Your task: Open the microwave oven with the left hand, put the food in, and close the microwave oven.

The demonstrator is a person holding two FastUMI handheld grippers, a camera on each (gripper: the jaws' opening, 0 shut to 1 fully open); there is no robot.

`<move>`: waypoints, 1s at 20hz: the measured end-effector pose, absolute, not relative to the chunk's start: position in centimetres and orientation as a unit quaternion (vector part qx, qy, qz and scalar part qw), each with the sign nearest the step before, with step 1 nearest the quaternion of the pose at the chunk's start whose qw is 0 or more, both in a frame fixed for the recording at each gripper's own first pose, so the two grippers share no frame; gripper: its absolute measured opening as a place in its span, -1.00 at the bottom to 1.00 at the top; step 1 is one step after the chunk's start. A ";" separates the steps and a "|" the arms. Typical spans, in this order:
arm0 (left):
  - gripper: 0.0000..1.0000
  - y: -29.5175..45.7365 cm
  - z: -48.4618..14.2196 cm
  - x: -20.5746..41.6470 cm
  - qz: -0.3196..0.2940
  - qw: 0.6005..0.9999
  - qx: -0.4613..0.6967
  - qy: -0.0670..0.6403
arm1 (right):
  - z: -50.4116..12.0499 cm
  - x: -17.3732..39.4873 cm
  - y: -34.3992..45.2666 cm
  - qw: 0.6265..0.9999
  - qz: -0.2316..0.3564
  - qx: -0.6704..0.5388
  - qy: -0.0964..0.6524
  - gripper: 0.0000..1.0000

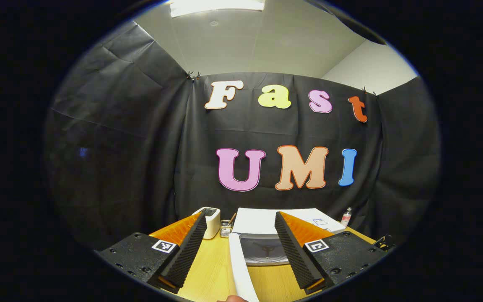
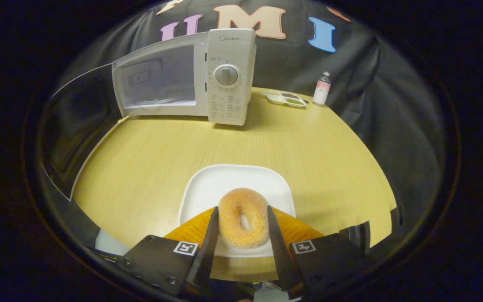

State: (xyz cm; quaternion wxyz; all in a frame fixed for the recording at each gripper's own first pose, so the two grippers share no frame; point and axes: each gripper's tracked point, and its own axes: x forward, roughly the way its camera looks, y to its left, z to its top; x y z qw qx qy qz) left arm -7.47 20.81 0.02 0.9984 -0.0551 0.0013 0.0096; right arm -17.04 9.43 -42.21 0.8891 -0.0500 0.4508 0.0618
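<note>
Sugared doughnut (image 2: pixel 242 222) clamped by right hand-held gripper (image 2: pixel 241 228)

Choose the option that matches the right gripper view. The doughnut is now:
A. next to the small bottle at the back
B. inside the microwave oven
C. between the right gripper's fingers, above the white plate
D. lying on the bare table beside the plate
C: the doughnut sits between the right gripper fingers over the white plate, while the microwave oven stands open farther back.

A ceiling panel (image 1: pixel 217 6) is lighting the booth evenly from above. The microwave (image 2: pixel 208 79) is casting a soft shadow on the surface (image 2: pixel 308 142). Fisheye distortion is bending edges; focus is holding sharp.
</note>
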 end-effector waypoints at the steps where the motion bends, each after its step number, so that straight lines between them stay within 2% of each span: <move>1: 0.87 20.8 0.1 -7.5 0.008 0.998 -0.055 0.000 | -42.1 -17.0 9.6 0.888 0.061 -0.043 0.453 0.21; 2: 0.91 20.9 0.1 -7.4 0.008 0.999 -0.053 0.000 | -41.8 -16.9 9.9 0.889 0.060 -0.028 0.453 0.32; 4: 0.86 21.1 0.0 -7.4 0.009 0.999 -0.051 0.001 | -41.1 -16.3 11.2 0.891 0.058 0.013 0.450 0.32; 5: 0.91 21.2 -0.1 -7.4 0.009 0.999 -0.051 0.003 | -40.5 -15.9 12.0 0.891 0.059 0.038 0.448 0.22; 7: 0.86 21.3 -0.5 -7.4 0.009 0.998 -0.054 0.008 | -39.3 -14.8 14.2 0.891 0.062 0.094 0.441 0.22; 8: 0.86 21.5 -0.9 -7.4 0.010 0.998 -0.053 0.013 | -38.8 -14.1 15.4 0.887 0.062 0.124 0.441 0.31; 9: 0.91 21.7 -1.2 -7.5 0.013 0.998 -0.051 0.019 | -38.3 -13.6 16.7 0.881 0.062 0.158 0.441 0.21; 10: 0.86 22.0 -1.3 -7.6 0.014 0.998 -0.050 0.022 | -37.5 -12.8 18.2 0.876 0.066 0.191 0.438 0.21; 11: 0.91 22.3 -1.2 -7.7 0.017 0.998 -0.049 0.020 | -36.6 -12.0 19.7 0.872 0.071 0.218 0.433 0.21; 12: 0.92 22.5 -1.2 -7.7 0.019 0.998 -0.048 0.020 | -35.9 -11.2 21.1 0.867 0.076 0.242 0.429 0.31; 13: 0.86 22.8 -1.2 -7.8 0.023 0.999 -0.045 0.021 | -35.1 -10.5 22.4 0.862 0.078 0.266 0.424 0.31; 14: 0.91 23.1 -1.4 -8.0 0.026 0.999 -0.042 0.022 | -34.5 -9.6 23.7 0.855 0.079 0.294 0.421 0.21; 16: 0.86 23.4 -1.4 -8.2 0.029 0.999 -0.039 0.023 | -33.7 -8.3 26.4 0.834 0.081 0.347 0.421 0.21; 17: 0.86 23.5 -1.5 -8.3 0.030 0.998 -0.038 0.027 | -33.3 -7.8 27.6 0.825 0.085 0.369 0.420 0.31; 20: 0.92 24.0 -2.0 -8.5 0.035 0.998 -0.036 0.035 | -32.8 -6.3 30.7 0.802 0.085 0.420 0.416 0.31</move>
